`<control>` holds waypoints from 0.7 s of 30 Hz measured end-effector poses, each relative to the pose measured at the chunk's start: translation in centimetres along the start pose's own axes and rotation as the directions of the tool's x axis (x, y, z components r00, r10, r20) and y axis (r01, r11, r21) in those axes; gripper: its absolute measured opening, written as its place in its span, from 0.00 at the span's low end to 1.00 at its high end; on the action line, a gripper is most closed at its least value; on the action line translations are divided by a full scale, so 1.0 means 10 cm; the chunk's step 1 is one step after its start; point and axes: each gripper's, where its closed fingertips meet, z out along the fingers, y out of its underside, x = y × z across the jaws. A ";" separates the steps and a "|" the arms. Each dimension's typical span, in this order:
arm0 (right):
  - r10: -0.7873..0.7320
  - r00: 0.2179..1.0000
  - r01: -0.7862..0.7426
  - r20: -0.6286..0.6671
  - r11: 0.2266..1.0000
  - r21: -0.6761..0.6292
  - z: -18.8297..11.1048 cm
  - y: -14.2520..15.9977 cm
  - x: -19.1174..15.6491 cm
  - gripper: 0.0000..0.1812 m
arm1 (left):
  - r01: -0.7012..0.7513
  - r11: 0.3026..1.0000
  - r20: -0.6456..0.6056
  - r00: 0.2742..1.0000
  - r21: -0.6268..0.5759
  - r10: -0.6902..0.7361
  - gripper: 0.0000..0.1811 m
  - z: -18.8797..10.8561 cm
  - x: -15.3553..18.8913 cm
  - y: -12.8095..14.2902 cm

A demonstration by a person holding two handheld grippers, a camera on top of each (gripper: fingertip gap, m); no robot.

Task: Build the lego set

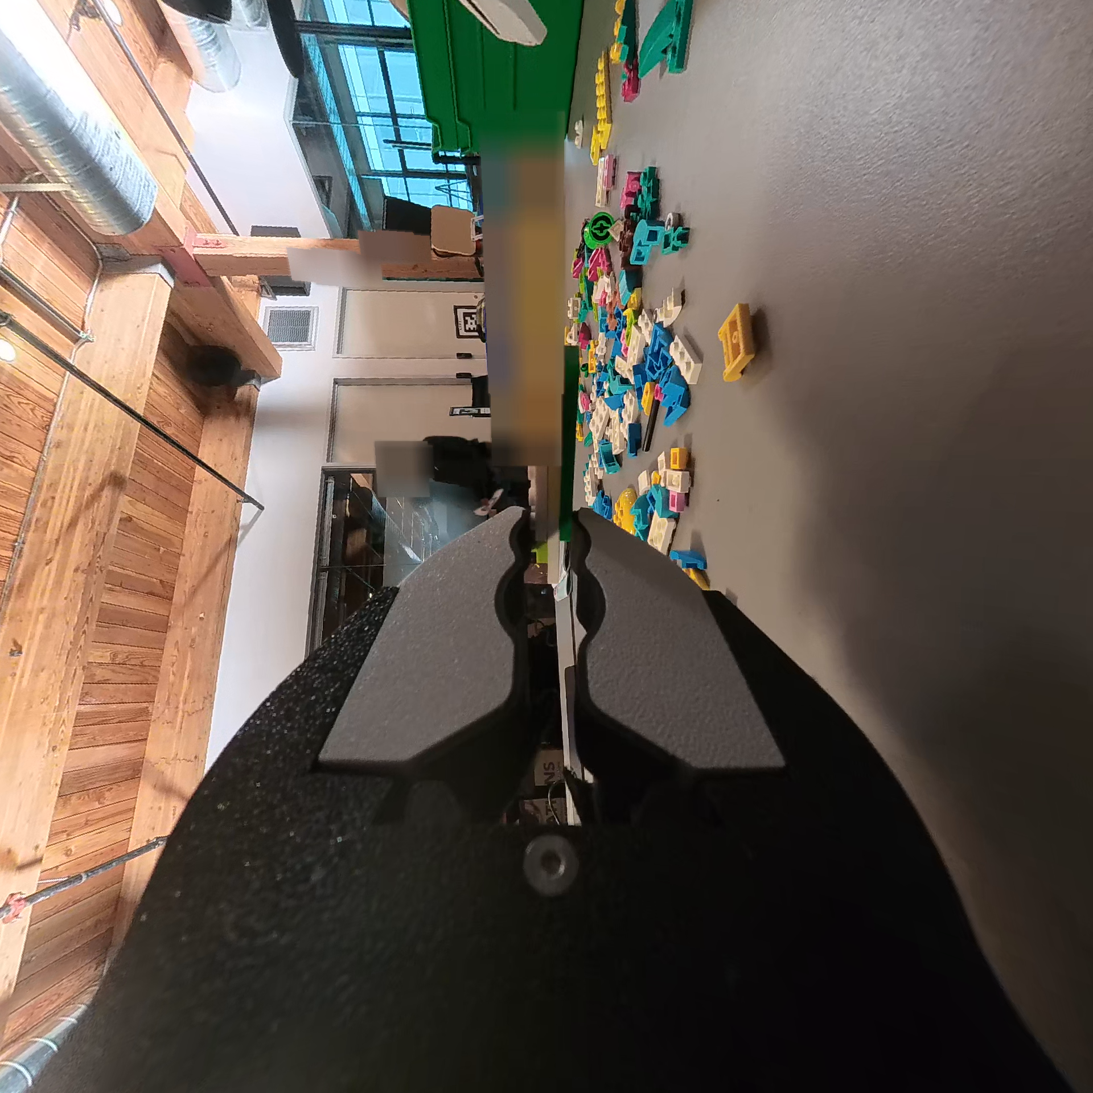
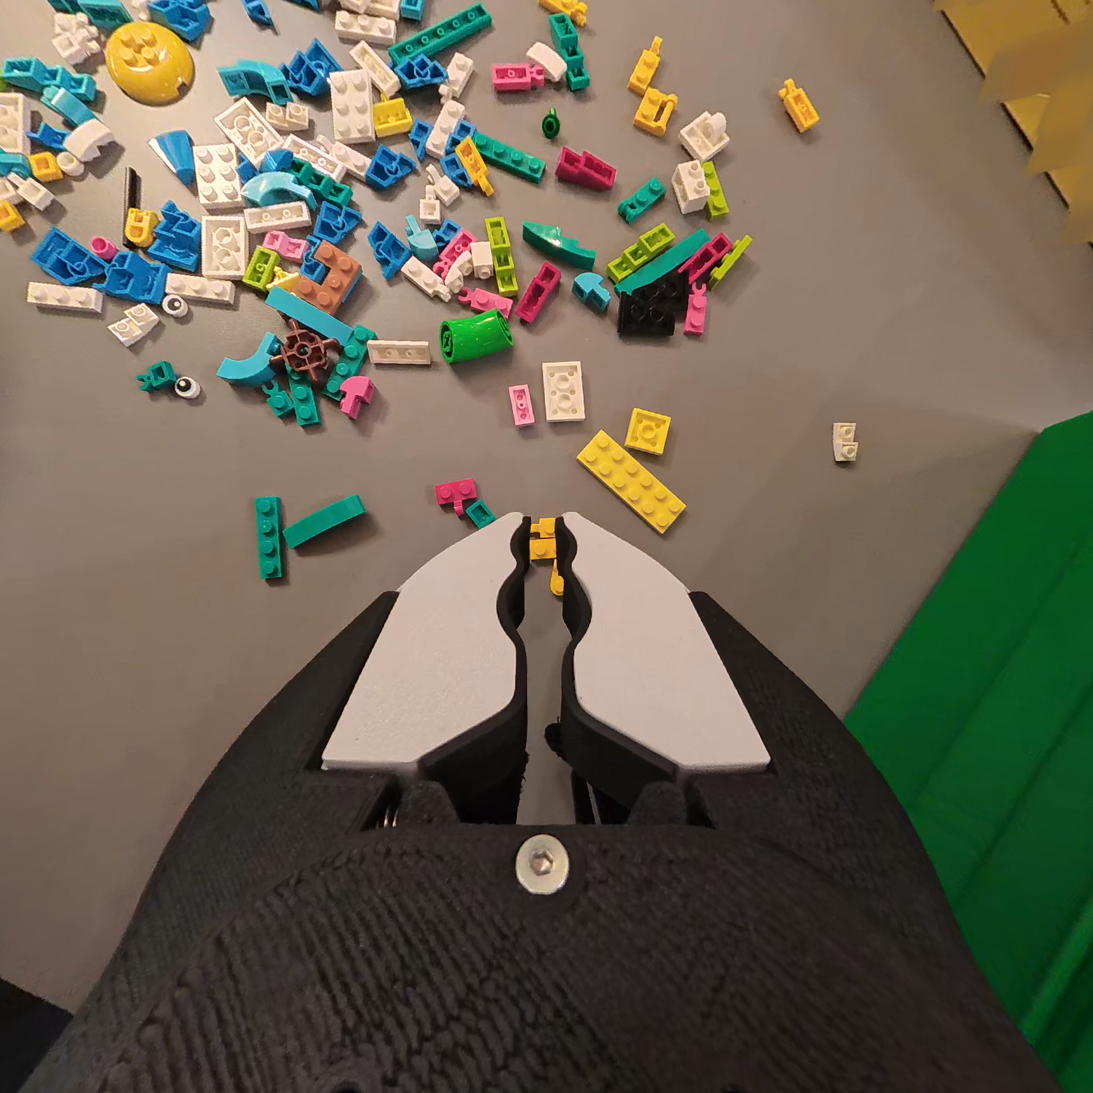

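Small yellow piece [image 2: 542, 537] pinched between right hand-held gripper [image 2: 544, 520] fingertips.

The left gripper [image 1: 553, 520] fills the lower half of the frame, its two grey fingers [image 1: 437, 644] drawn close with a narrow gap between the tips, gripping nothing that can be made out. The view is rolled sideways: the grey table [image 1: 887, 414] runs down the right side. A heap of bricks [image 1: 627, 366] lies along its left edge, with a single yellow brick [image 1: 737, 342] apart to the right. A green bin [image 1: 491, 77] sits at the top centre. Wooden beams [image 1: 118, 473] fill the left.
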 end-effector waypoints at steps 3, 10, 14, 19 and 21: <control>0.003 1.000 -0.003 -0.002 1.000 0.000 0.00 0.00 0.01 0.03 | 0.000 1.000 -0.002 1.000 0.000 0.000 0.06 0.00 0.00 0.00; 0.039 0.999 -0.039 -0.012 0.999 -0.016 0.00 0.03 0.03 0.03 | -0.002 1.000 -0.005 1.000 0.000 0.002 0.06 0.00 0.01 0.00; 0.069 0.997 -0.070 -0.044 0.998 -0.004 -0.02 0.04 0.11 0.03 | -0.002 1.000 -0.006 1.000 0.002 0.002 0.06 0.00 0.01 0.00; 0.123 0.991 -0.122 -0.045 0.992 0.025 0.00 0.02 0.18 0.03 | -0.006 1.000 -0.007 1.000 0.002 0.006 0.06 0.01 0.01 0.00; 0.131 0.990 -0.130 -0.046 0.991 0.028 0.02 0.02 0.20 0.03 | -0.006 1.000 -0.007 1.000 0.001 0.006 0.07 0.01 0.01 0.00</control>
